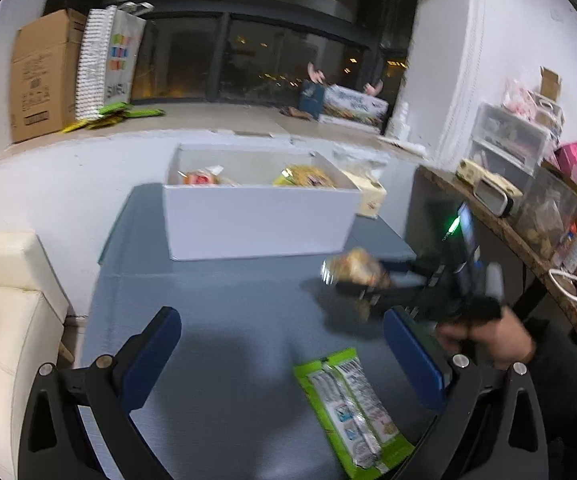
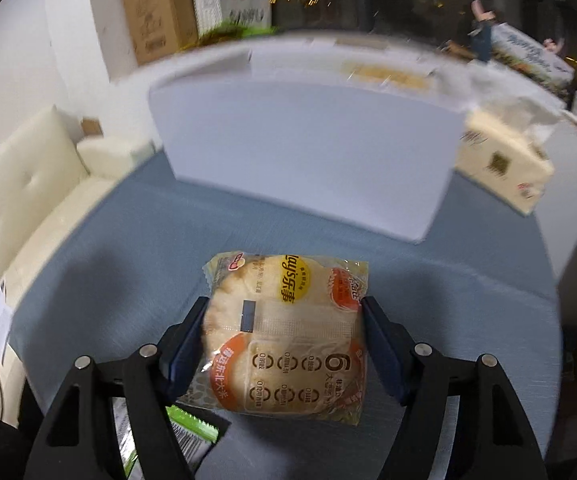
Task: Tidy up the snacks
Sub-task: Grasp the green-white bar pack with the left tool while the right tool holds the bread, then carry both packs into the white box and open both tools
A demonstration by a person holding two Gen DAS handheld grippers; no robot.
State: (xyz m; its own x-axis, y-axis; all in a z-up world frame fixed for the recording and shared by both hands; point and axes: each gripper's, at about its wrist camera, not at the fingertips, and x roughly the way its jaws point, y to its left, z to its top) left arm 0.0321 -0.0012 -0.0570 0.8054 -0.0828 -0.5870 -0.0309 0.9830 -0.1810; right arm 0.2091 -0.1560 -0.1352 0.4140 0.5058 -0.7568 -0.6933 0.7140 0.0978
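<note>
The right gripper (image 2: 282,344) has its fingers (image 2: 186,340) clamped on a Lay's rice cracker packet (image 2: 288,332), pressing both its sides above the blue tabletop (image 2: 128,240), with the white box (image 2: 308,152) ahead of them. The left gripper (image 1: 282,356) holds its fingers (image 1: 152,356) wide apart; the green snack packet (image 1: 348,408) lies on the tabletop between them, nearer the right finger.

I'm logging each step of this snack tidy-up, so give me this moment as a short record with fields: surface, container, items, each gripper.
surface: blue-grey table
container: white box, open top, snack packs inside
loose item: green snack packet flat on the table, near the left gripper
left gripper: open, nothing between its fingers
right gripper: shut on the rice cracker pack, pads at both its sides
beside box: tissue box
</note>
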